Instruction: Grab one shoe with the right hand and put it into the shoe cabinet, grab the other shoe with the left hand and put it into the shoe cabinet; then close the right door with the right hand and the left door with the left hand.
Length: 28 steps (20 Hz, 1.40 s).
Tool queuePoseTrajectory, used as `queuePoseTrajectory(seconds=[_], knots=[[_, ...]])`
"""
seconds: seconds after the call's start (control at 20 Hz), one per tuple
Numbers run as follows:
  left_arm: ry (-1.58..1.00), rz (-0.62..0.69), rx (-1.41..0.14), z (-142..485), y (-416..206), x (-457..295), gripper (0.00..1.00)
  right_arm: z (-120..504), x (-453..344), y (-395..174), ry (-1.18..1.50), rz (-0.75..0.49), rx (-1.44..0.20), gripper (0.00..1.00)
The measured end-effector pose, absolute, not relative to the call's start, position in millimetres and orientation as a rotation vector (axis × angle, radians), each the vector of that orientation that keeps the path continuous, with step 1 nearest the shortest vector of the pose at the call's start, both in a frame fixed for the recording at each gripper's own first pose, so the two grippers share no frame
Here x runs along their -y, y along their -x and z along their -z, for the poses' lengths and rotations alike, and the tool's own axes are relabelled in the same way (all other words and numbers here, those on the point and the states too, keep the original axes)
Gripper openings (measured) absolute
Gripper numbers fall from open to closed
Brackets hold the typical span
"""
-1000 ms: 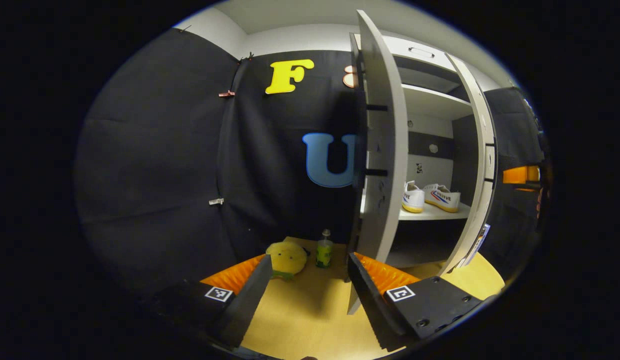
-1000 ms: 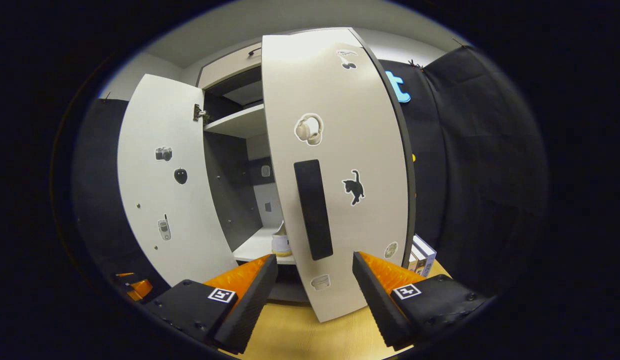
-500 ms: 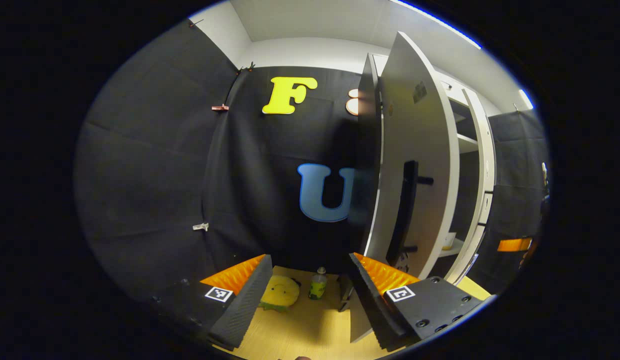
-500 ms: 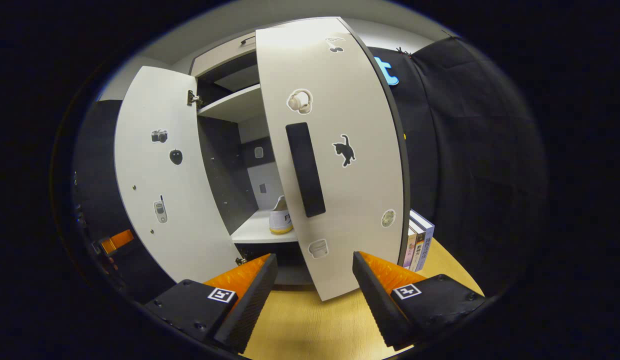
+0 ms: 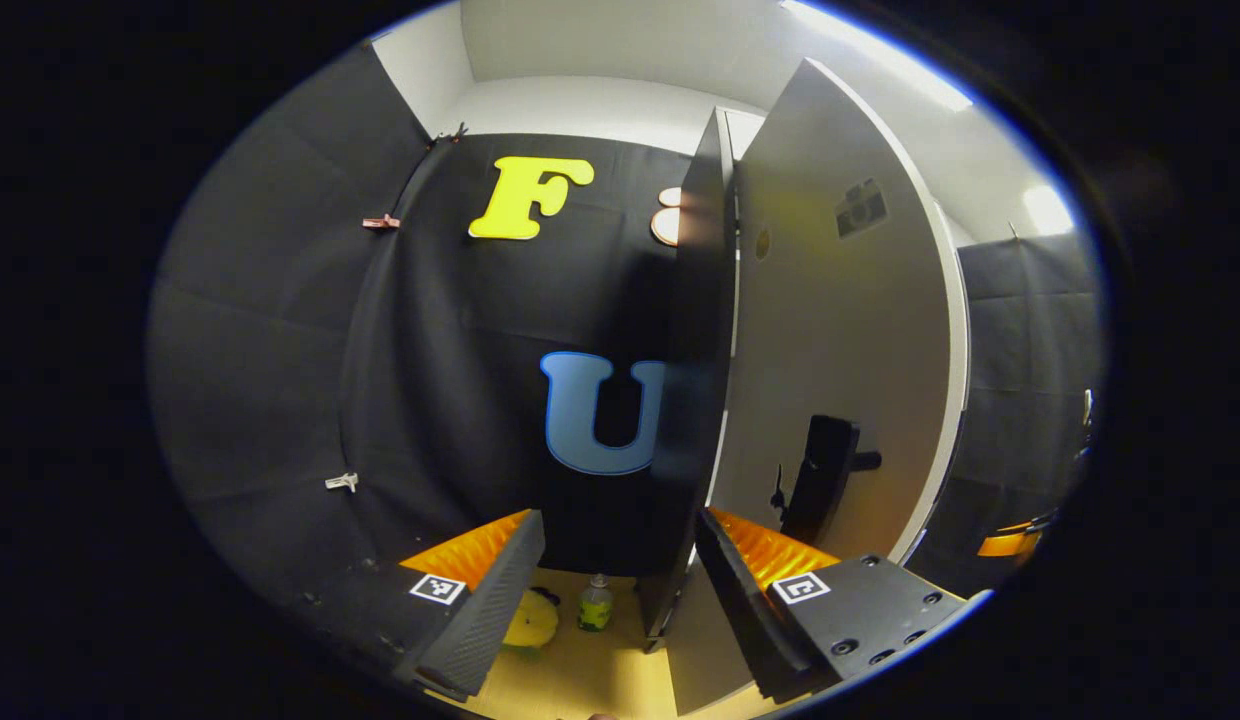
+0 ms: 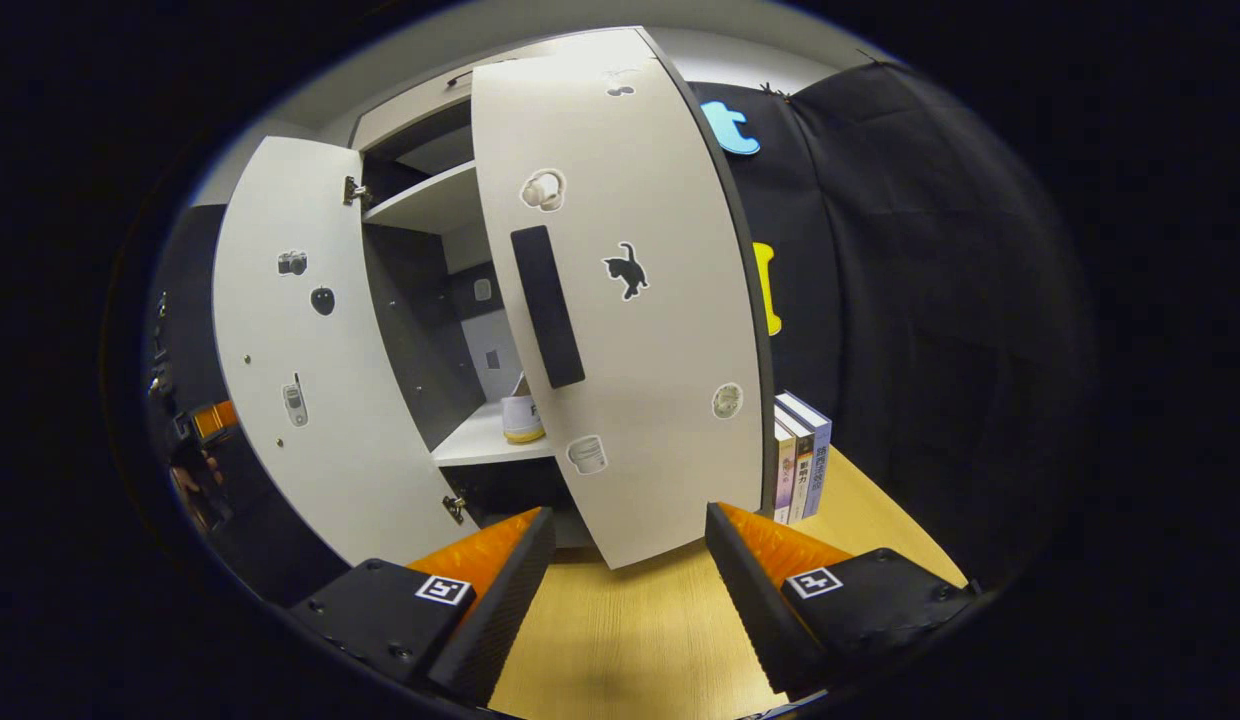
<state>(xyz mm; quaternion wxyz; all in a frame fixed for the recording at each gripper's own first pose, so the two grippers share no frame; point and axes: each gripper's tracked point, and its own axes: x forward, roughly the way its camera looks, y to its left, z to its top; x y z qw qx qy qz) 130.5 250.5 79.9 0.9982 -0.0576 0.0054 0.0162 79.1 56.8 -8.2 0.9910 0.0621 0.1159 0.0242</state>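
Right gripper view: shoe (image 6: 522,418) inside cabinet (image 6: 430,200)

a staged recording booth, not a lived-in home: black cloth (image 6: 910,280) hangs as walls, pinned with clips (image 5: 342,483), under a plain white ceiling (image 5: 620,40). household props sit on a pale wooden floor (image 6: 620,640): a white shoe cabinet (image 6: 430,205) with sticker-covered doors (image 6: 630,300), a shoe (image 6: 522,418) on its shelf, books (image 6: 800,455) standing beside it, a green bottle (image 5: 594,606) and a yellow plush toy (image 5: 530,620) by the cloth.
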Motion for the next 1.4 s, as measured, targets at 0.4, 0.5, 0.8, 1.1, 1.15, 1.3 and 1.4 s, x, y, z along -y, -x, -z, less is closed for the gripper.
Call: queuePoseTrajectory(seconds=[0.4, 0.5, 0.8, 1.1, 1.15, 1.3, 1.4], knots=[[0.036, -0.027, -0.037, -88, -135, -230, 0.92, 8, -19, -83, -0.147, 0.0, -0.213, 0.98], [-0.016, -0.037, -0.042, -92, -134, -217, 0.92, 9, -9, -82, -0.146, 0.001, -0.212, 0.98], [0.011, -0.02, -0.063, -88, -139, -151, 0.93, 1, 28, -87, -0.13, 0.01, -0.185, 0.98], [0.036, 0.021, -0.089, -77, -161, -66, 0.93, -10, 68, -92, -0.153, 0.007, -0.167, 0.98], [0.074, 0.038, -0.095, -76, -165, -47, 0.93, -11, 75, -93, -0.153, 0.007, -0.164, 0.98], [0.142, 0.052, -0.099, -70, -166, -1, 0.94, -16, 99, -90, -0.14, -0.001, -0.155, 0.98], [0.118, 0.033, -0.1, -63, -162, 20, 0.95, -17, 115, -91, -0.132, -0.006, -0.152, 0.98]])
